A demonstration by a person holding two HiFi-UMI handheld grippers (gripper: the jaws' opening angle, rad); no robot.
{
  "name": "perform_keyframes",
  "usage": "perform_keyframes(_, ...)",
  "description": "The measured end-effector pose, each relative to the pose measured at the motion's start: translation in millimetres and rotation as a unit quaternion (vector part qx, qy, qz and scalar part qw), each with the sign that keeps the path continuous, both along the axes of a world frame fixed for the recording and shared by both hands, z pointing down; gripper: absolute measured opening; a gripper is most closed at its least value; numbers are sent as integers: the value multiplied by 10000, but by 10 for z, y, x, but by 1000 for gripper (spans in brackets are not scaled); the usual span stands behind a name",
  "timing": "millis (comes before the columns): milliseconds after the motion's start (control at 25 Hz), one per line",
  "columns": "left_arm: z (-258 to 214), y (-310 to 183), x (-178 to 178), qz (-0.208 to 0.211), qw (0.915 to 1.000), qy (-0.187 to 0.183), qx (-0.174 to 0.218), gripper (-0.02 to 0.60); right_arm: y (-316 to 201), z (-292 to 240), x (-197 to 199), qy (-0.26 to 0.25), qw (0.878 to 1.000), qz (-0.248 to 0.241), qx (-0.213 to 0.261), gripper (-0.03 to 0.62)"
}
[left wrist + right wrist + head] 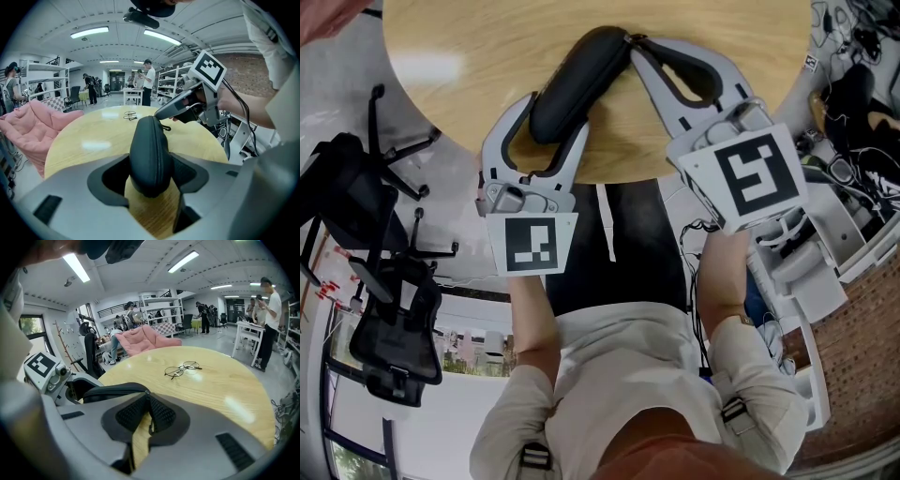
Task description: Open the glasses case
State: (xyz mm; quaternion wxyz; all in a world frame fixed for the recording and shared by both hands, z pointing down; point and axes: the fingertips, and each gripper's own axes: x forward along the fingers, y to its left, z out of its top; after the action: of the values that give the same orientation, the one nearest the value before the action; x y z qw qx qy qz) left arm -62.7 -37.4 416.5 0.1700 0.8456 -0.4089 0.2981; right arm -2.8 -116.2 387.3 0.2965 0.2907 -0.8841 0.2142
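Left gripper (548,122) was clamped around the glasses case (581,80), right gripper (147,411) pinched onto the zipper pull (152,426). I'd hold the case steady and pull along the zipper, no yanking.

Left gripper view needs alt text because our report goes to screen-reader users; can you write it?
The left gripper clamps a black zipped glasses case standing on edge on a round wooden table, while the right gripper pinches the zipper pull at its far end. A pair of glasses lies farther back on the table.
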Motion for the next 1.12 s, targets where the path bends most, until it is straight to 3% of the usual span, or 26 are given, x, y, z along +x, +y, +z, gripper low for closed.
perform_keyframes(560, -13, -2, 32, -24, 10000, -6, -62, 284, -103, 180, 109, 70, 9997, 172, -137, 20)
perform_keyframes(760, -22, -4, 43, -34, 10000, 20, -58, 285, -124, 42, 60, 197, 9987, 154, 454, 23)
perform_keyframes(920, -22, -19, 59, -72, 9999, 99, -71, 296, -117, -215, 40, -207, 9950, 563, 796, 45)
perform_keyframes(1000, -14, -16, 60, -79, 9998, 130, -85, 304, -67, -327, -23, -442, 9940, 528, 846, 106)
perform_keyframes(1120, -3, 10, 59, -60, 9997, 189, -120, 307, 68, -448, -190, -721, 9932, 243, 887, 94)
